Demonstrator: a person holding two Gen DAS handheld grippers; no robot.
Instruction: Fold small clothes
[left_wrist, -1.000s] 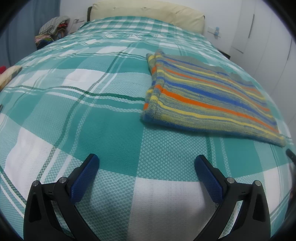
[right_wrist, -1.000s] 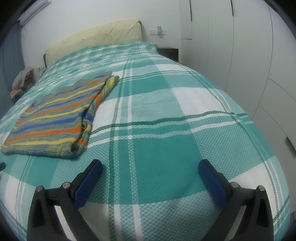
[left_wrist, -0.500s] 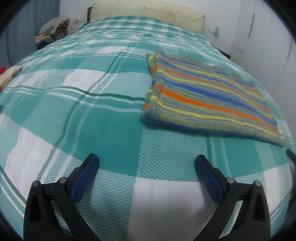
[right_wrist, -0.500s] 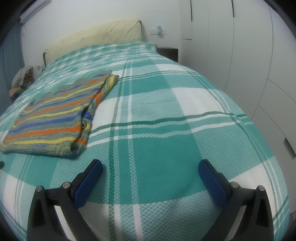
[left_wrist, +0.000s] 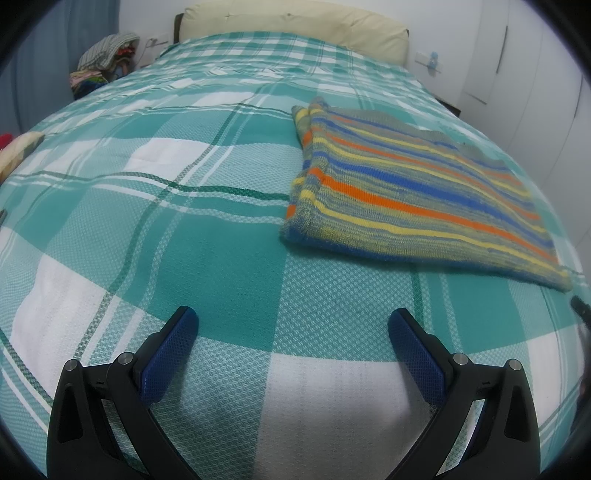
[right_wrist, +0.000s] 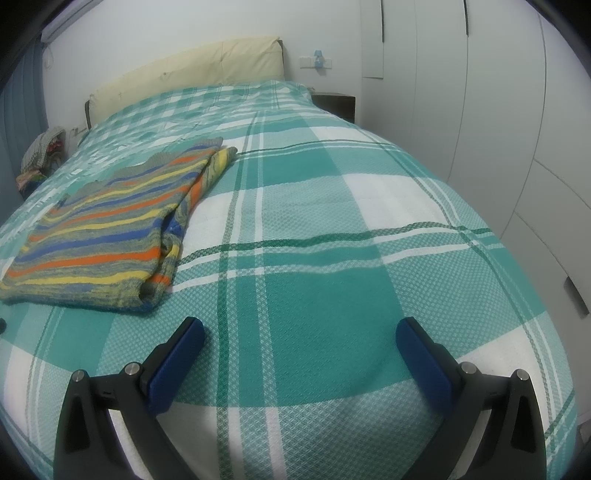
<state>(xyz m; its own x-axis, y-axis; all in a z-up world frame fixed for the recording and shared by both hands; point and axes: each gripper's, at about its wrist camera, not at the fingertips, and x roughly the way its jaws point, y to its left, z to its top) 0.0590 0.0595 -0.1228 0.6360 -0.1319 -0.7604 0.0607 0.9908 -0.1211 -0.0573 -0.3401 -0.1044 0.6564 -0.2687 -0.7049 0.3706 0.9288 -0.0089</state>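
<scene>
**Striped sweater lies folded; both grippers hang back, empty**

Since a second ago: almost nothing in the left view. In the right view the sweater sits slightly lower and nearer the left edge, so that gripper has drifted a little; the garment itself has not been touched.

Left to right:
- Left gripper: jaws wide apart, nothing between them, poised above the bed, short of the sweater.
- Sweater: one, flat on the plaid cover between the two grippers, to the right in the left view and to the left in the right view. Already doubled over, with layered edges showing at both short sides.
- Right gripper: jaws spread, empty, over bare cover well to the side of the sweater.

Handling, as a judgement: soft, limp knit, light, fuzzy enough not to slip. It will sag and its layers may slide apart if lifted by one point. Best taken at the two near corners, pinching all layers together, one gripper per corner.

Count: one sweater, two grippers, one pile of clothes beyond the bed's far left corner.
</scene>
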